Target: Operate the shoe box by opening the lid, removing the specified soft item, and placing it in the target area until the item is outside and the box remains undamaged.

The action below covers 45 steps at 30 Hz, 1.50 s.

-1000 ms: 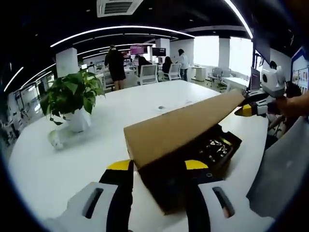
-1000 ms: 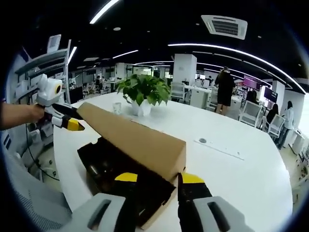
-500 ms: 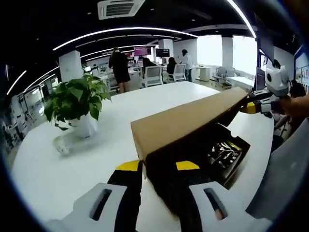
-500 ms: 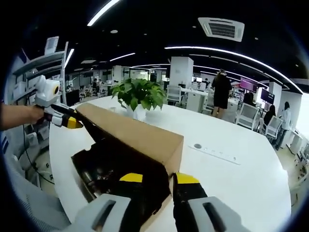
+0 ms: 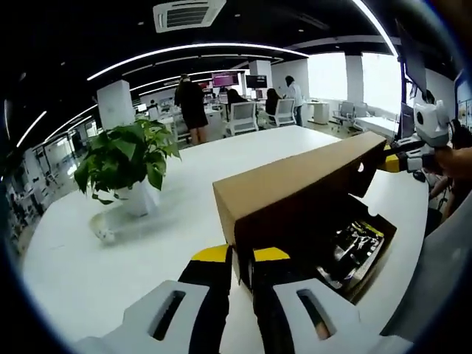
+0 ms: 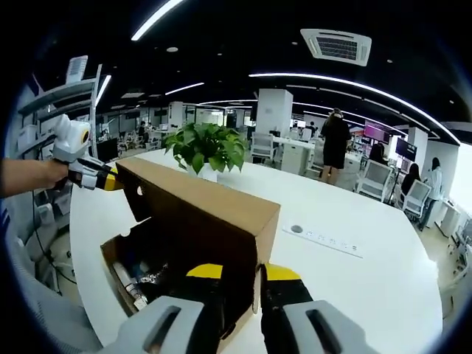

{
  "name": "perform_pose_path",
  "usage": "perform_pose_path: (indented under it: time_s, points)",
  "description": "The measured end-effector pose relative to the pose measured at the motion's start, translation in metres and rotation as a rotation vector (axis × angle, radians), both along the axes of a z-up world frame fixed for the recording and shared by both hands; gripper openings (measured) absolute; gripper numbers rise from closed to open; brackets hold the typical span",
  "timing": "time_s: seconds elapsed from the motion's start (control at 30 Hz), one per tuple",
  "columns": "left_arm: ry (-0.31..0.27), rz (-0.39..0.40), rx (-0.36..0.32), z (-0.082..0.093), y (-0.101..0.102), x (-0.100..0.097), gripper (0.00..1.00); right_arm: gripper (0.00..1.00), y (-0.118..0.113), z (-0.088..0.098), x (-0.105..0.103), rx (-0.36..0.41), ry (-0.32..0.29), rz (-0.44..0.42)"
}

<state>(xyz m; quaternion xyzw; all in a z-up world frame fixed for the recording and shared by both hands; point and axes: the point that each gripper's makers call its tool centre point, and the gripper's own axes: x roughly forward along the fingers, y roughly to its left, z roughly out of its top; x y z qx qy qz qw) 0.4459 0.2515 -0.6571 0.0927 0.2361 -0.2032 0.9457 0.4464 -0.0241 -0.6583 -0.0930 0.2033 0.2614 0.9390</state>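
Left gripper view: I see my left gripper (image 5: pixel 240 258) clenched on the lid (image 5: pixel 295 188) corner of the shoe box (image 5: pixel 369 254).
Right gripper view: my right gripper (image 6: pixel 240 274) pinches the lid's (image 6: pixel 199 203) opposite corner.
Lid: raised, tilted over the box (image 6: pixel 118 254).
Contents: dark item inside the box; I cannot identify it.
Box: on the white table (image 5: pixel 110 258), beside the potted plant (image 5: pixel 125 162).
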Motion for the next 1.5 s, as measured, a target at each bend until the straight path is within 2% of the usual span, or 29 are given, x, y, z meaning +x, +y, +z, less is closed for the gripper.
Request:
perform_pose_path:
  time_s: [0.5, 1.23, 1.5]
  points:
    - [-0.003, 0.013, -0.006, 0.004, 0.001, 0.013, 0.01, 0.10, -0.005, 0.001, 0.016, 0.012, -0.015, -0.014]
    - [0.022, 0.005, -0.008, 0.006, 0.002, 0.030, 0.01, 0.11, -0.019, -0.051, 0.011, -0.033, 0.065, -0.036]
    - [0.027, 0.005, -0.013, 0.006, 0.003, 0.038, 0.01, 0.06, -0.020, -0.066, 0.013, -0.055, 0.085, -0.046]
